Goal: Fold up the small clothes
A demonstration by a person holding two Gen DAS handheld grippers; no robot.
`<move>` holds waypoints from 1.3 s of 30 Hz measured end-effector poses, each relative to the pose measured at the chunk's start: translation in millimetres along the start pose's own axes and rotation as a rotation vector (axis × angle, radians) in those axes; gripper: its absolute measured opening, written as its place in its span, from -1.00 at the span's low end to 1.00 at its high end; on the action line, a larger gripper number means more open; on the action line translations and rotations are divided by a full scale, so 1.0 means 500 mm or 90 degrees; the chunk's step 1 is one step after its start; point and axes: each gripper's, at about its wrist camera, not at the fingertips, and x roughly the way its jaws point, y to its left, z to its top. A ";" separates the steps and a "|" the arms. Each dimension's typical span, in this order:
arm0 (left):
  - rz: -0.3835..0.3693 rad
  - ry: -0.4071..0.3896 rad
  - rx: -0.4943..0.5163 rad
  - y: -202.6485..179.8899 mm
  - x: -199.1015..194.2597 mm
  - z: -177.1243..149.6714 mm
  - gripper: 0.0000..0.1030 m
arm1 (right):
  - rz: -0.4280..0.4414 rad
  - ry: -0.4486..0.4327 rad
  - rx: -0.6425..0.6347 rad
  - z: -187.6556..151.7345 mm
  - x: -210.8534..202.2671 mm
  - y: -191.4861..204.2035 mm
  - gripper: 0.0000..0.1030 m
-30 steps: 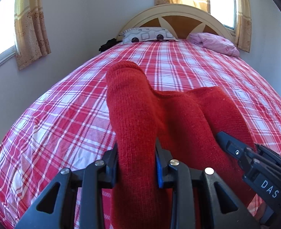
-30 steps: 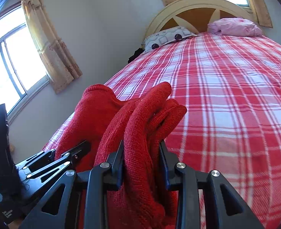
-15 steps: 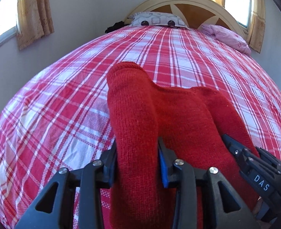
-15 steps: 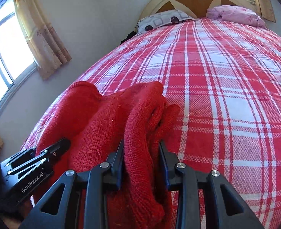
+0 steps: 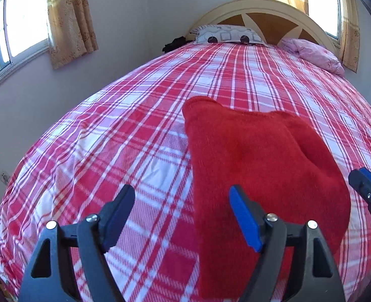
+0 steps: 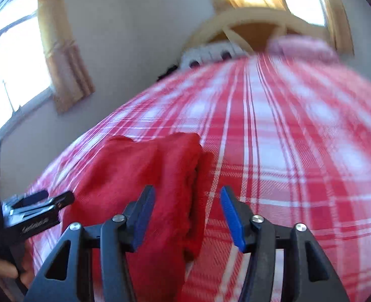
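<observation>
A red knitted garment [image 5: 261, 156] lies folded on the red-and-white plaid bed [image 5: 135, 130]. My left gripper [image 5: 181, 201] hovers over its left edge with the jaws opening wide. The edge lies between the fingers, and no pad presses on it. In the blurred right wrist view, the garment [image 6: 140, 166] has its right edge between the jaws of my right gripper [image 6: 186, 201], which are opening and stand apart from the cloth. Each gripper shows in the other's view: the right gripper [image 5: 369, 196] at the garment's right, the left gripper [image 6: 39, 206] at its left.
A patterned pillow [image 5: 225, 34] and a pink pillow [image 5: 313, 52] lie against the arched headboard [image 5: 261, 7]. A dark item [image 5: 175, 44] sits at the bed's far left corner. Curtained windows flank the bed. A hand [image 6: 6, 271] holds the left gripper.
Both grippers held raised folds of the red garment; now both have let go and drawn back. The garment has dropped flat onto the bed.
</observation>
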 end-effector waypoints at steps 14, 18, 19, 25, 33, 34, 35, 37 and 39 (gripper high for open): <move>-0.008 0.025 0.026 -0.043 0.015 -0.082 0.56 | 0.004 0.114 -0.011 -0.096 0.051 0.041 -0.42; -0.020 0.035 0.018 -0.038 0.017 -0.078 0.56 | -0.009 0.120 -0.018 -0.096 0.053 0.047 -0.41; -0.024 0.038 0.016 -0.037 0.013 -0.080 0.56 | -0.011 0.124 -0.015 -0.095 0.052 0.046 -0.41; -0.056 0.021 0.027 -0.021 -0.050 -0.106 0.59 | 0.008 0.097 0.080 -0.108 -0.030 0.037 0.10; -0.061 -0.048 0.032 0.010 -0.175 -0.161 0.81 | -0.059 -0.019 0.071 -0.172 -0.208 0.074 0.22; -0.061 -0.054 0.033 0.011 -0.187 -0.164 0.87 | -0.069 -0.027 0.055 -0.176 -0.222 0.081 0.23; -0.060 -0.063 0.034 0.012 -0.204 -0.167 0.87 | -0.083 -0.038 0.038 -0.180 -0.241 0.093 0.23; -0.055 -0.080 0.034 0.014 -0.230 -0.173 0.91 | -0.093 -0.054 0.030 -0.183 -0.267 0.102 0.26; -0.041 -0.080 0.031 0.013 -0.258 -0.176 1.00 | -0.096 -0.061 0.033 -0.185 -0.294 0.103 0.38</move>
